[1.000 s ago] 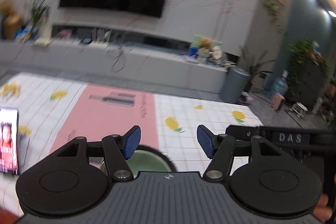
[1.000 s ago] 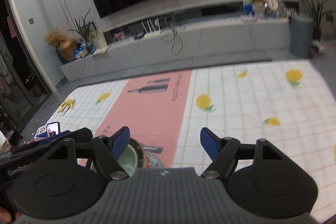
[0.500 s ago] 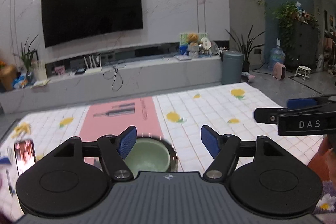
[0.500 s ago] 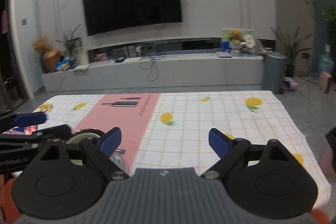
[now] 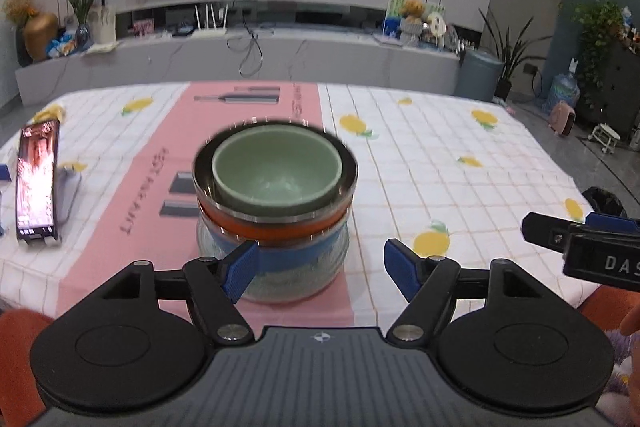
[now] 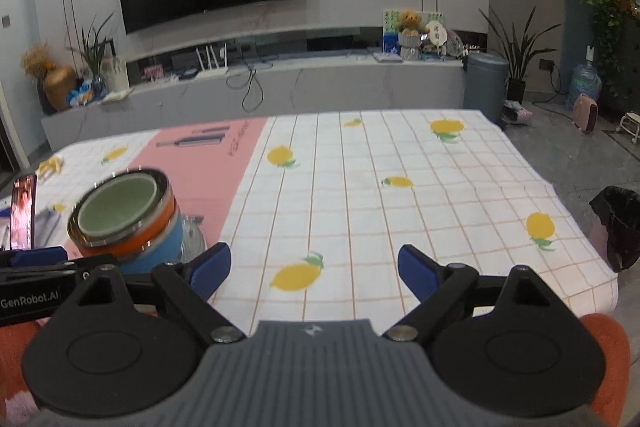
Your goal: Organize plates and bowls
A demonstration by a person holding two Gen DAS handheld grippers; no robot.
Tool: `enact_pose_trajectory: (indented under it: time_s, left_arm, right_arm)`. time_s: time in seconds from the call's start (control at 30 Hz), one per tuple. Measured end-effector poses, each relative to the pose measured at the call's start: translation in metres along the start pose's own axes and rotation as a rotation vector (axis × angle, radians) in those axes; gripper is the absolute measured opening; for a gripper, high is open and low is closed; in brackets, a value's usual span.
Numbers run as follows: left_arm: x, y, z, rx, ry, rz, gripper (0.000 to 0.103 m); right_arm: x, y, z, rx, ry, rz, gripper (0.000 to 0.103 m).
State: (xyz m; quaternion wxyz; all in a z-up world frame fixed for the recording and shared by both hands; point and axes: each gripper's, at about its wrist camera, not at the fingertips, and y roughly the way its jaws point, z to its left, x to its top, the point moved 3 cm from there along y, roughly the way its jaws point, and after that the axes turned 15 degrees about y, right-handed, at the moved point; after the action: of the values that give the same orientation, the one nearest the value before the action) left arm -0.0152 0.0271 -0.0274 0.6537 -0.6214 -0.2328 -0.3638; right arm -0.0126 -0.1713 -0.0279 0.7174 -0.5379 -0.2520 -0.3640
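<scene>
A stack of nested bowls (image 5: 274, 211) stands on the pink stripe of the tablecloth: a pale green bowl (image 5: 276, 169) on top, in a steel-rimmed orange bowl, on a blue bowl, on a clear glass bowl. My left gripper (image 5: 318, 269) is open and empty just in front of the stack, left fingertip overlapping its side. The stack also shows at the left of the right wrist view (image 6: 126, 219). My right gripper (image 6: 314, 271) is open and empty over the white checked cloth, to the right of the stack.
A lit phone (image 5: 36, 181) leans on a stand at the table's left edge. The table (image 6: 400, 187) carries a lemon-print cloth. A black bin bag (image 6: 616, 223) sits off the right edge. A TV wall and cabinet lie beyond.
Both grippers have pulled back and tilted down, so the bowl stack now shows in full. Both stay open.
</scene>
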Motion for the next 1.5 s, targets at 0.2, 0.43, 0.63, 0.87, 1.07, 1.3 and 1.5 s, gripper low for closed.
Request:
enact_pose_trajectory:
  time_s: [0.2,0.43,0.63,0.87,1.07,1.3,1.5]
  left_arm:
    - [-0.018,0.017,-0.005,0.009,0.002,0.089,0.084]
    - [-0.025,0.020,-0.006,-0.005,-0.014,0.130,0.084]
    - [-0.025,0.019,-0.007,0.000,-0.010,0.136,0.084]
    - [-0.022,0.017,-0.009,0.003,0.006,0.128,0.084]
    - [-0.021,0.016,-0.010,0.002,0.016,0.119,0.084]
    - [-0.018,0.013,-0.013,-0.001,0.048,0.092,0.084]
    - [-0.015,0.011,-0.016,-0.013,0.071,0.071,0.083]
  right_arm:
    - [-0.013,0.019,-0.001,-0.023,-0.009,0.092,0.089]
    - [-0.018,0.027,-0.002,-0.030,-0.009,0.132,0.089]
    - [-0.018,0.025,-0.005,-0.031,0.006,0.132,0.089]
    - [-0.017,0.021,-0.006,-0.029,0.013,0.119,0.089]
    - [-0.017,0.020,-0.006,-0.024,0.016,0.113,0.089]
    - [-0.017,0.019,-0.007,-0.015,0.022,0.110,0.089]
    - [-0.016,0.017,-0.008,-0.015,0.034,0.107,0.089]
